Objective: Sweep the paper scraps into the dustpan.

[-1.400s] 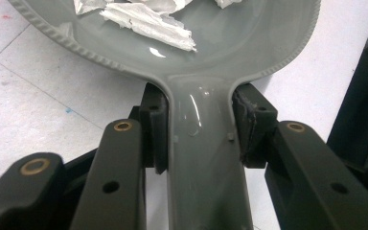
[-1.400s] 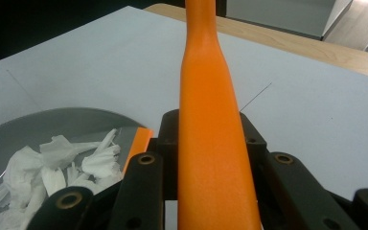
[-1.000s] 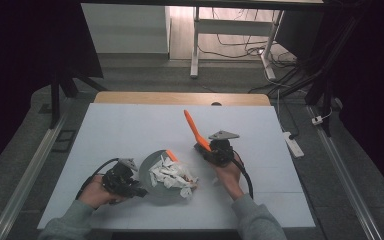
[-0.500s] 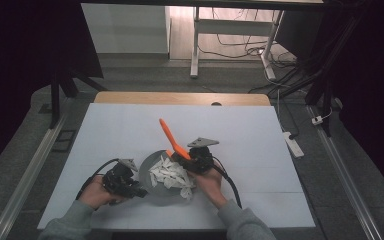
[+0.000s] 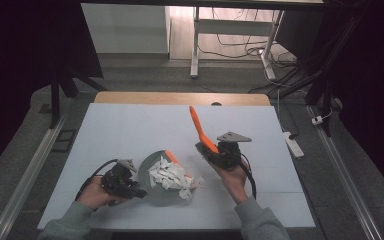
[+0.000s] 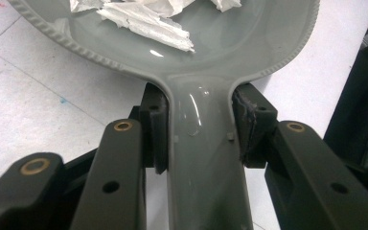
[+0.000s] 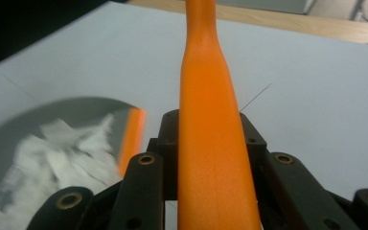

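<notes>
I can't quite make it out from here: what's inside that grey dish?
The grey dish holds a heap of torn white paper scraps, with an orange strip at the far rim. Whatever lies beneath the heap is covered.

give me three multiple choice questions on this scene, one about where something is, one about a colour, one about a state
1. Where do the paper scraps lie?
A. in the grey dustpan
B. on the floor
C. on the wooden table edge

2. What colour is the handle in the right gripper?
A. blue
B. orange
C. green

3. How does the left gripper stand?
A. wide open
B. shut on the dustpan handle
C. lying loose on the table

Answers: 1 A, the scraps sit piled inside the dustpan. 2 B, the orange handle rises between its fingers. 3 B, its fingers press both sides of the dustpan handle.
</notes>
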Action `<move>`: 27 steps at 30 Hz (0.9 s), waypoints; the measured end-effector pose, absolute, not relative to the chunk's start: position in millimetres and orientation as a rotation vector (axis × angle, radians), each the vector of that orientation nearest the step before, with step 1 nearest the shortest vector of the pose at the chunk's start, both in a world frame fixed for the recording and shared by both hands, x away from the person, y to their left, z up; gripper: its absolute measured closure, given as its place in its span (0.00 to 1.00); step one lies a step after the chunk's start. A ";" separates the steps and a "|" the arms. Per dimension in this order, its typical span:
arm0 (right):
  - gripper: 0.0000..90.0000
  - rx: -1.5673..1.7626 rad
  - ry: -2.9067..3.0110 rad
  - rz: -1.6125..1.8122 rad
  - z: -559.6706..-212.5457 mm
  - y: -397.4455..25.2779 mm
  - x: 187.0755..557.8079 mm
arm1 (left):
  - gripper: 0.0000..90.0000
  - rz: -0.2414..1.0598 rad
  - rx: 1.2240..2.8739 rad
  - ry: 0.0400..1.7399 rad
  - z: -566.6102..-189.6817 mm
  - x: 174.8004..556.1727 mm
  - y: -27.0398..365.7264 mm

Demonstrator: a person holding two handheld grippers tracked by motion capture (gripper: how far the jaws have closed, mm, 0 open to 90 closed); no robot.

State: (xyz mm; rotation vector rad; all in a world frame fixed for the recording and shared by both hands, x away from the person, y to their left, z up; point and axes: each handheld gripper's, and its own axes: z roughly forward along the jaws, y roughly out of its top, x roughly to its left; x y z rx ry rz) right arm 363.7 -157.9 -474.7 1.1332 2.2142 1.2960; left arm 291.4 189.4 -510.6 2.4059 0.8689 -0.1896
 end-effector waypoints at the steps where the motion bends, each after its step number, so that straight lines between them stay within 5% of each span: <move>1: 0.78 1.133 2.214 1.296 -474.7 -157.9 363.7 | 0.68 -0.189 2.409 0.868 -510.4 290.9 189.8; 11: 0.78 1.250 2.223 1.186 -495.7 -185.5 338.3 | 0.68 -0.202 2.390 0.884 -513.0 279.0 196.6; 27: 0.78 1.196 2.305 1.184 -508.6 -132.8 314.0 | 0.68 -0.210 2.400 0.892 -514.9 270.5 185.9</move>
